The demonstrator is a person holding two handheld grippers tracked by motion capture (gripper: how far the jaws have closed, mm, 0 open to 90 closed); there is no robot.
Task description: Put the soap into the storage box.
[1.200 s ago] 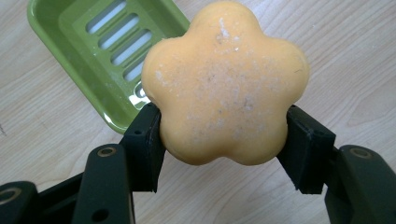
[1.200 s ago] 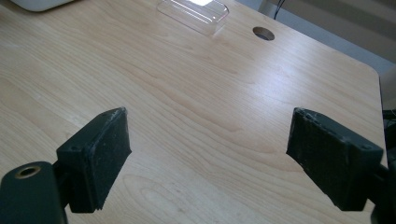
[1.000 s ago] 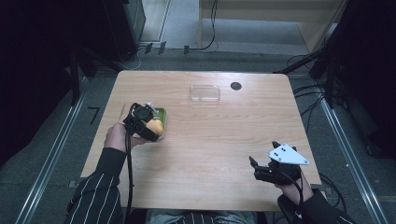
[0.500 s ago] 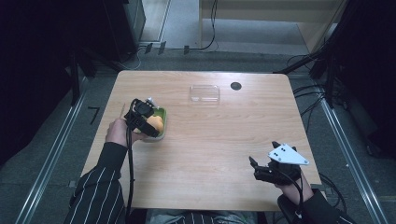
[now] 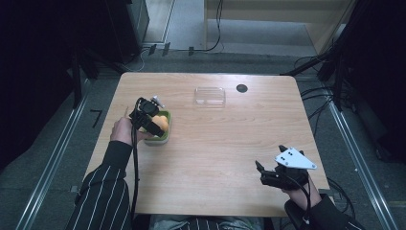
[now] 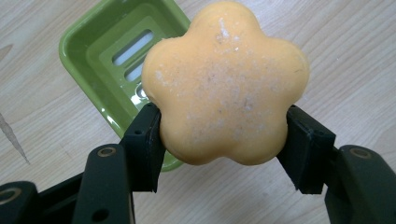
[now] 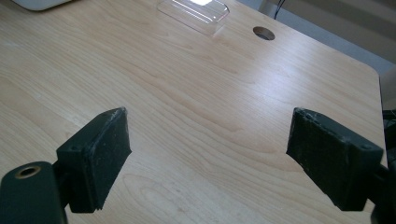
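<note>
At the near right corner of the wooden table [image 5: 215, 158], the right gripper [image 5: 266, 171] rested low over bare wood with its jaws spread wide and nothing between them; in the right gripper view the two black pads [image 7: 95, 156] stood far apart with only wood grain showing in the gap.

Farther in, on the left side of the table, the left gripper [image 5: 154, 125] was clamped on an orange, flower-shaped soap [image 6: 226, 84]. In the left gripper view its jaws pressed against the soap's two flanks, and the soap (its top dusted with pale specks) bulged out beyond the pads. The soap was held just above the near end of a green soap dish [image 6: 105, 56], partly covering it, while the slotted bottom of the dish lay open to view beyond. From the high view the soap [image 5: 162, 124] sat over the dish [image 5: 164, 137], with the person's left hand [image 5: 122, 132] just beside it.

At the far side of the table lay a clear plastic lid [image 5: 209, 95], well apart from both grippers, and just right of it a dark round hole [image 5: 242, 88] in the tabletop.
</note>
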